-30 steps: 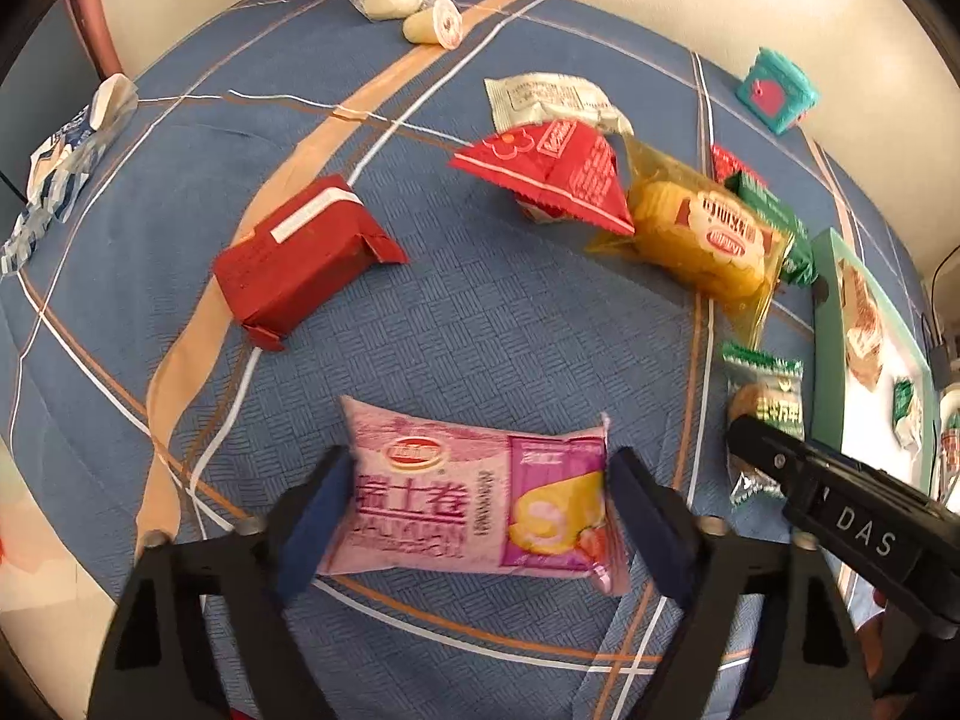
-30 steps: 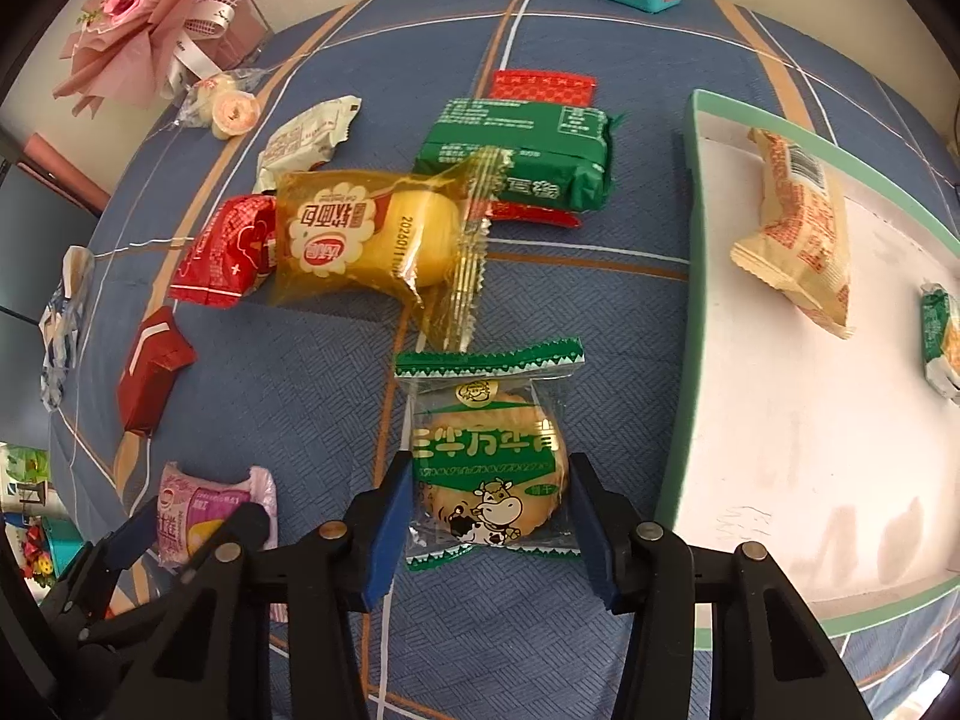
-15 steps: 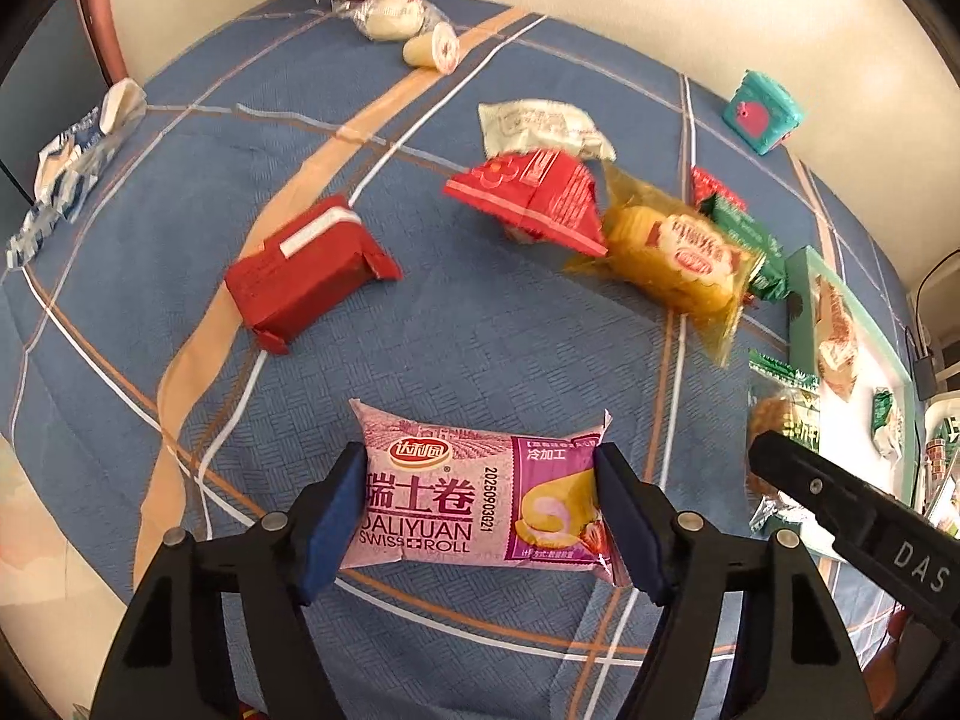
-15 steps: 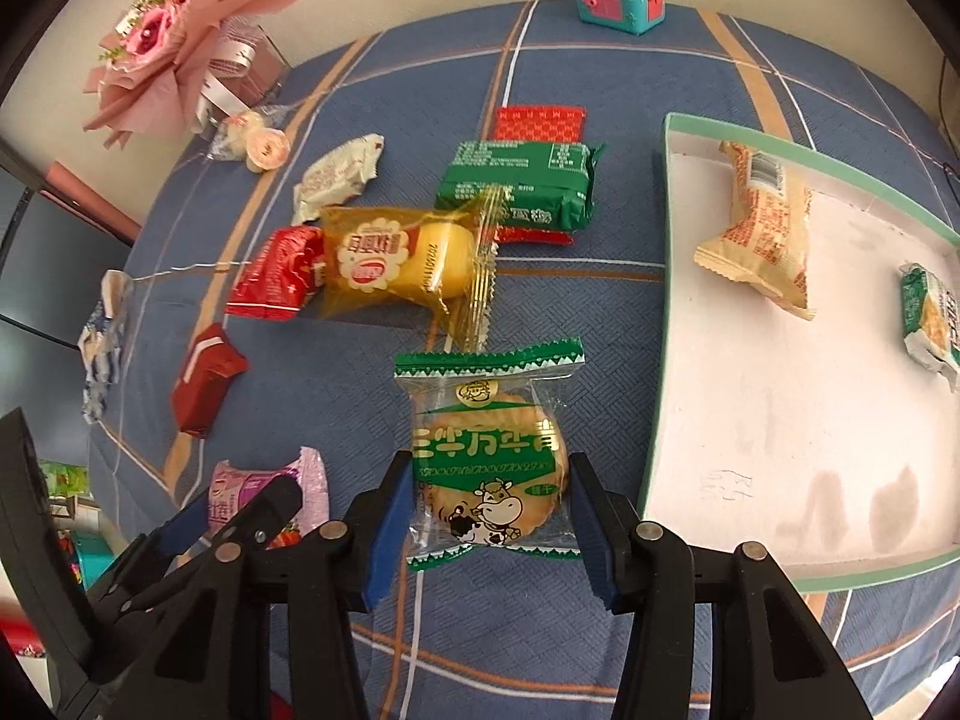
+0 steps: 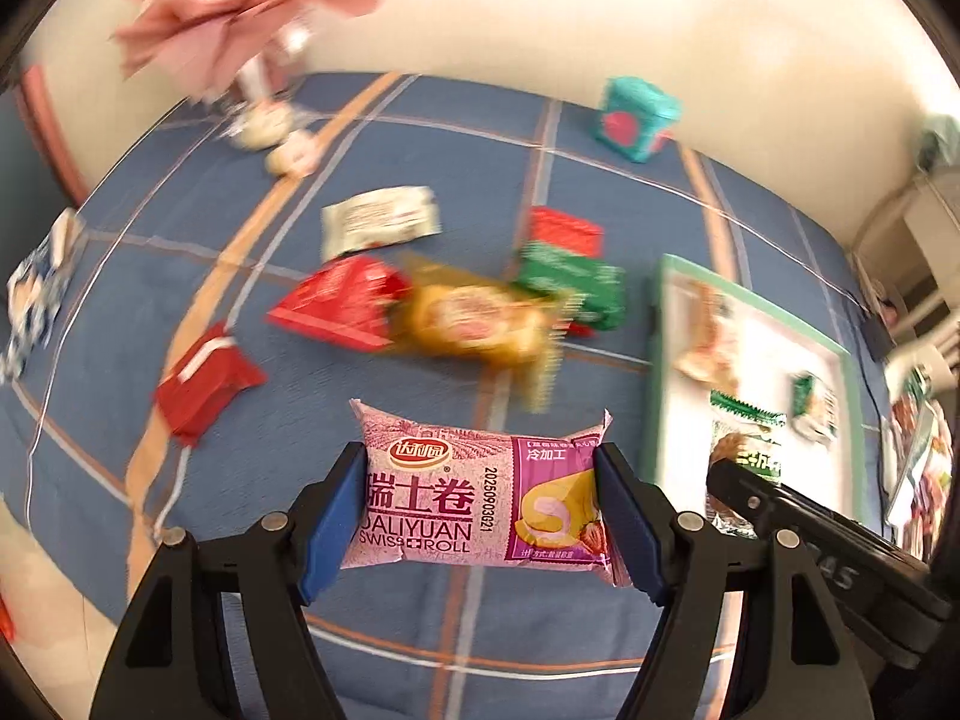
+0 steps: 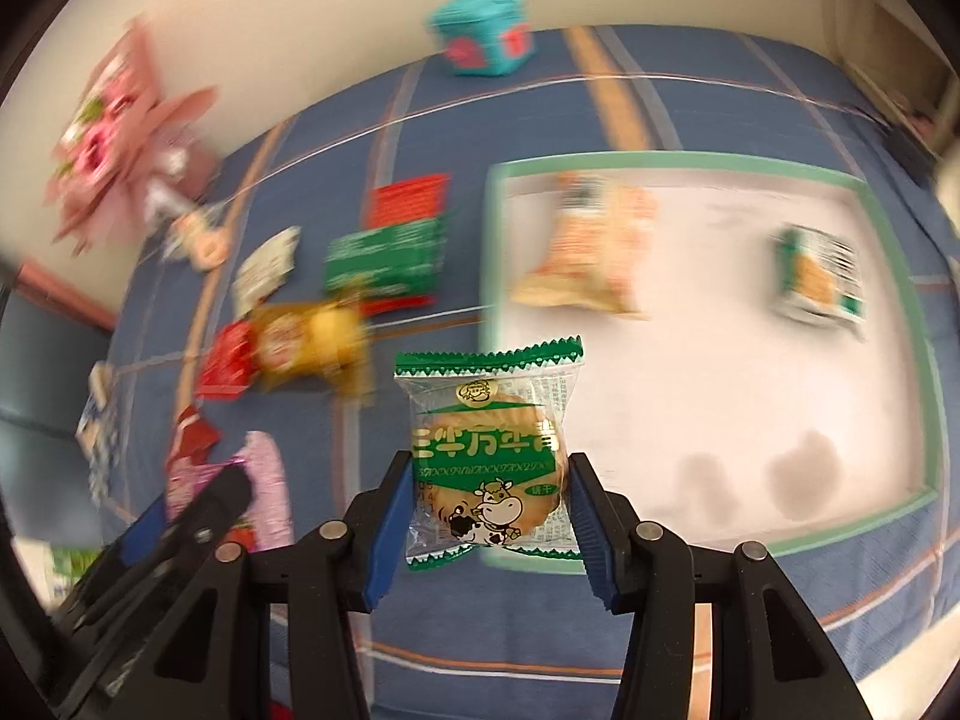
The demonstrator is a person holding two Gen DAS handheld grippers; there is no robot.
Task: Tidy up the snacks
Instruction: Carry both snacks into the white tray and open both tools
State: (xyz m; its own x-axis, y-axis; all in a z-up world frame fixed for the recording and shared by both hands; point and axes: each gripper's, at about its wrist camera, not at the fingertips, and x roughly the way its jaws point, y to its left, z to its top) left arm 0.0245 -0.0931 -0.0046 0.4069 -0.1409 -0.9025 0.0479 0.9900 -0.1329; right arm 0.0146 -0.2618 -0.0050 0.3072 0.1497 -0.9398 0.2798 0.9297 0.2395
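A pink Swiss roll pack (image 5: 456, 498) hangs above the blue plaid cloth with my left gripper (image 5: 480, 480) shut on its two short ends. In the right wrist view, my right gripper (image 6: 491, 480) is shut on a green biscuit pack (image 6: 489, 420), held upright over the near left edge of the green-rimmed white tray (image 6: 660, 159). The right wrist view also catches the left gripper's fingers (image 6: 180, 516) and the pink pack (image 6: 264, 480) at lower left. The left wrist view has the biscuit pack (image 5: 744, 438) at its right, in front of the tray (image 5: 774, 360).
Two packs lie in the tray: an orange one (image 6: 588, 252) and a green-white one (image 6: 819, 276). On the cloth lie a yellow cake pack (image 5: 474, 324), red packs (image 5: 336, 300), a green pack (image 5: 570, 282) and a white pack (image 5: 378, 219). A teal box (image 5: 636, 117) and a pink bouquet (image 5: 228, 6) stand at the back.
The left jaws closed onto the pink pack and lifted it off the cloth. Both grippers rose with their packs and swung toward the tray; the background is now motion-blurred.
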